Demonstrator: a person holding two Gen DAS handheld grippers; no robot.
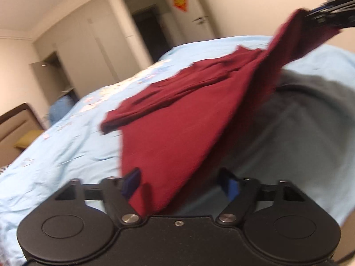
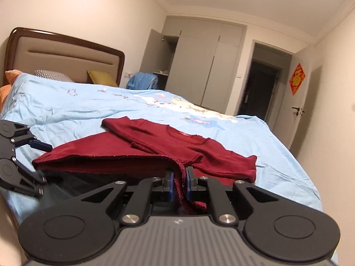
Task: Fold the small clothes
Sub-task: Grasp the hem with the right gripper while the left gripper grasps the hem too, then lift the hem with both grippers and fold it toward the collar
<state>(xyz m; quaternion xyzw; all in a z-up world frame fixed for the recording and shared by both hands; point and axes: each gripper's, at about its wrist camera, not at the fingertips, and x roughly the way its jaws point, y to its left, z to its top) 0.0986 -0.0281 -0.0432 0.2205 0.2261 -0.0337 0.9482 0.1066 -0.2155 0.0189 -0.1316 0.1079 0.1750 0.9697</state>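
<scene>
A dark red long-sleeved shirt point(image 2: 199, 150) lies on the light blue bed cover point(image 2: 66, 106), sleeves folded across its body. In the right wrist view my right gripper point(image 2: 179, 177) is shut on the near hem, which hangs between the blue pads. The left wrist view shows the shirt point(image 1: 177, 133) raised as a slanted sheet towards my right gripper point(image 1: 319, 15) at the upper right. My left gripper point(image 1: 180, 182) is open, its fingers wide apart with the lower corner of the cloth between them. From the right it appears as the left gripper point(image 2: 43, 161) around the shirt's left corner.
The bed's brown headboard point(image 2: 66, 53) and several pillows point(image 2: 99, 77) are at the far left. A grey wardrobe point(image 2: 199, 66) with one door ajar, a dark doorway point(image 2: 259, 88) and a blue bundle point(image 2: 142, 81) stand beyond the bed. The bed cover point(image 1: 55, 155) spreads left of the shirt.
</scene>
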